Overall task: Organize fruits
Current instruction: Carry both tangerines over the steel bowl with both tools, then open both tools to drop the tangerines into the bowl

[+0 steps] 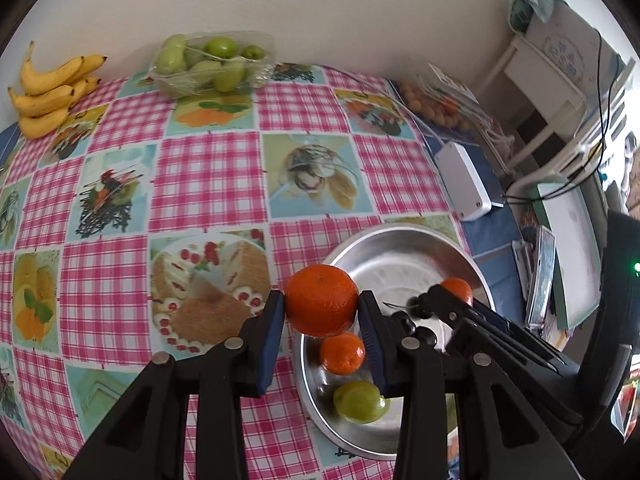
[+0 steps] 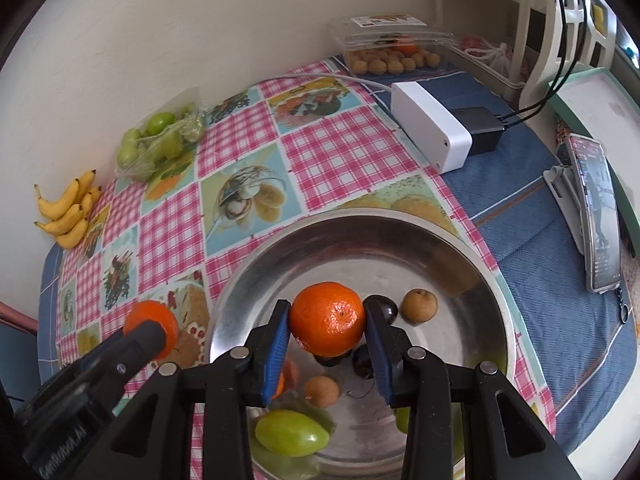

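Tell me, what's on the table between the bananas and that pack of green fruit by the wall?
Nothing: between the bananas and the pack of green fruit there is only bare checked tablecloth, seen best in the left wrist view.

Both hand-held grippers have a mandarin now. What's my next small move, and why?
Probably lower the right hand-held gripper and release: its mandarin already hangs over the steel bowl, among fruit. The left mandarin sits only at the rim.

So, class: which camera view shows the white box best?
The right wrist view: the white box shows whole, with its cable and the dark plug behind it. The left wrist view shows it smaller, squeezed near the edge, plug hidden.
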`<state>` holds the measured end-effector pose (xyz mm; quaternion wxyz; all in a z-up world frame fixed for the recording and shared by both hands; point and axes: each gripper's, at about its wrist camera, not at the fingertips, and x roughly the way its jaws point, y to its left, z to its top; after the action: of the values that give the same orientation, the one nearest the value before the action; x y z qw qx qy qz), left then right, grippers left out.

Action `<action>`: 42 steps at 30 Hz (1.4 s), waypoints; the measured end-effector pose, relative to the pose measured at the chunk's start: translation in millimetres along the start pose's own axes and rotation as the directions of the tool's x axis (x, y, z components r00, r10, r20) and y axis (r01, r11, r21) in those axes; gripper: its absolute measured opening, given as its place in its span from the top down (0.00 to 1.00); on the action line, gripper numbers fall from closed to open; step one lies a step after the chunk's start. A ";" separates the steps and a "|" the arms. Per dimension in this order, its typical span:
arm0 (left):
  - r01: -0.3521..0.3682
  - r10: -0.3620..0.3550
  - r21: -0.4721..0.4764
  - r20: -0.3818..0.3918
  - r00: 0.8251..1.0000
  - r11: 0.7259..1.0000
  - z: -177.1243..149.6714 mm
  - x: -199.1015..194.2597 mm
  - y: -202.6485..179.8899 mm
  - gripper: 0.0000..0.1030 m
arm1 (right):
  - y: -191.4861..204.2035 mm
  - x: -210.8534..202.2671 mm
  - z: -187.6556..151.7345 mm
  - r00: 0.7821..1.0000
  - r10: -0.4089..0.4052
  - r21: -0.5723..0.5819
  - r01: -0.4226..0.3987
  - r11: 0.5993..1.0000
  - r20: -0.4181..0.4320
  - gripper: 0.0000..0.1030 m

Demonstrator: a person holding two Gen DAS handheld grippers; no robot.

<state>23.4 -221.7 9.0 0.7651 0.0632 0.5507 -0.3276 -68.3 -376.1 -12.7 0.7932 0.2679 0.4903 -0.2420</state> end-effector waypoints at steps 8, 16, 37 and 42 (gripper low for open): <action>-0.010 0.012 0.044 -0.046 0.999 0.999 -6.5 15.7 -12.5 0.62 | -9.0 16.4 -0.7 0.999 -0.013 0.023 0.014 1.000 -0.041 0.61; -0.007 0.009 0.030 -0.086 0.996 1.000 -6.8 27.6 -8.4 0.62 | -13.7 27.5 -2.8 0.997 -0.019 0.037 0.022 0.999 -0.070 0.61; 0.004 -0.007 -0.041 -0.068 0.998 0.999 -0.5 11.7 4.1 0.59 | -9.6 23.2 -1.9 0.998 -0.020 0.031 0.022 0.999 -0.056 0.48; -0.115 0.113 -0.068 -0.040 0.993 0.991 2.0 3.2 22.2 0.40 | 0.8 21.7 -3.3 0.998 -0.018 -0.010 0.018 1.000 -0.052 0.32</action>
<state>38.3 -206.7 1.1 0.7742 0.0737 0.5711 -0.2626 -61.3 -376.0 -33.5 0.7791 0.2661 0.5145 -0.2399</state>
